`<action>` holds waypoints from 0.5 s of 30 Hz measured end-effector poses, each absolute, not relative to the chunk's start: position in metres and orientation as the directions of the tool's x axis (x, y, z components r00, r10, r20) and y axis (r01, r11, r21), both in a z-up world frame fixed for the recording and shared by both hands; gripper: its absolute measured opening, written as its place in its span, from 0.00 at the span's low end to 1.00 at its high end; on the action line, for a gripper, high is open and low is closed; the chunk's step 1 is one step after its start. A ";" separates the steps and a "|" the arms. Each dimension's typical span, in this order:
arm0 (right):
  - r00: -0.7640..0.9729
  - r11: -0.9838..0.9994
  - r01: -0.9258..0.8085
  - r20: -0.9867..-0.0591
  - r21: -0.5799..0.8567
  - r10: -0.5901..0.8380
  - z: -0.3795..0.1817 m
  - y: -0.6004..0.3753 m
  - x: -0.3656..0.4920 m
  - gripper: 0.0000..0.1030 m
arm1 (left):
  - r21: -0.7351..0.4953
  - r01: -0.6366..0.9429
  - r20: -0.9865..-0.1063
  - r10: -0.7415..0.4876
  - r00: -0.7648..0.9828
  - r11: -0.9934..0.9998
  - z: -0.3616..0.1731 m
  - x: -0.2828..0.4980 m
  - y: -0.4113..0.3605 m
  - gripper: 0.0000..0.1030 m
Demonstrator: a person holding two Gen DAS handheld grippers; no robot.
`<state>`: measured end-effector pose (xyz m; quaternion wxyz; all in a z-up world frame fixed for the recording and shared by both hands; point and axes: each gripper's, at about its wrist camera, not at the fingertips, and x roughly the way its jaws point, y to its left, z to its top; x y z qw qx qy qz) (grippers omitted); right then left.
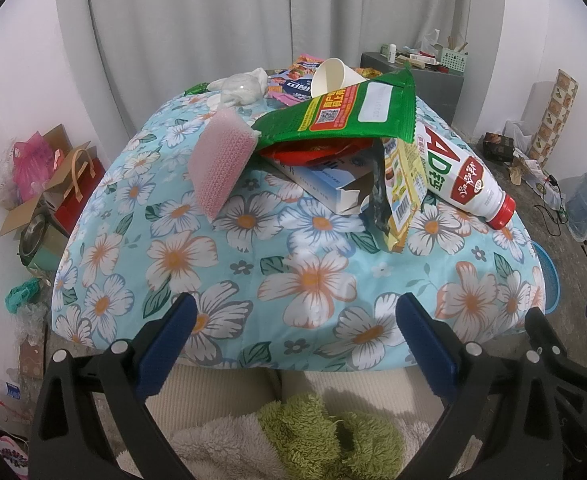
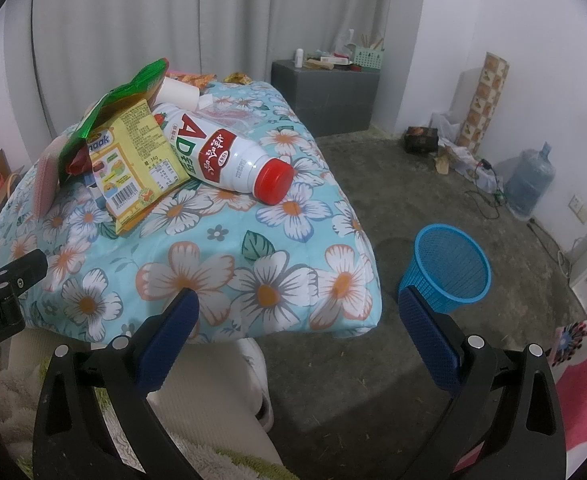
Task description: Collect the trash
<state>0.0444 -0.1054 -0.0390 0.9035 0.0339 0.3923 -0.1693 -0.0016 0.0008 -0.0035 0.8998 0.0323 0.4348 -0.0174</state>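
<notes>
Blue basket (image 2: 445, 268) on the floor looks empty. All the trash, like the milk bottle (image 2: 229, 158) and green wrapper (image 1: 349, 112), sits on the flowery bench (image 1: 293, 280). My left gripper (image 1: 293, 336) and right gripper (image 2: 297, 332) are wide apart, holding nothing.

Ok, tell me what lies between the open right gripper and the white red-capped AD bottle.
Only bare flowered cloth lies between the right gripper and the bottle, seen in the right wrist view.

The desk wears a matt floral cloth (image 1: 313, 280). On it lie a glossy plastic bottle (image 2: 229, 156) with a smooth red cap, a shiny green foil wrapper (image 1: 353, 112), a paper cup (image 1: 333, 76) and a rough pink sponge (image 1: 221, 160). The blue basket (image 2: 449, 268) is plastic mesh.
</notes>
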 end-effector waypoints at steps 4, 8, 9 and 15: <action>0.635 0.941 0.332 -0.721 -0.069 -0.277 -0.042 -0.104 0.043 0.93 | 0.042 0.059 -0.784 -0.004 0.621 0.997 -0.003 -0.001 0.001 0.95; 0.634 0.941 0.332 -0.723 -0.067 -0.275 -0.042 -0.105 0.043 0.93 | 0.043 0.060 -0.783 -0.004 0.622 0.997 -0.003 -0.002 0.000 0.95; 0.634 0.941 0.332 -0.723 -0.067 -0.275 -0.042 -0.106 0.043 0.93 | 0.043 0.060 -0.782 -0.004 0.623 0.997 -0.003 -0.002 0.001 0.95; 0.634 0.941 0.332 -0.723 -0.066 -0.275 -0.042 -0.106 0.043 0.93 | 0.042 0.059 -0.783 -0.004 0.622 0.997 -0.003 -0.001 0.000 0.95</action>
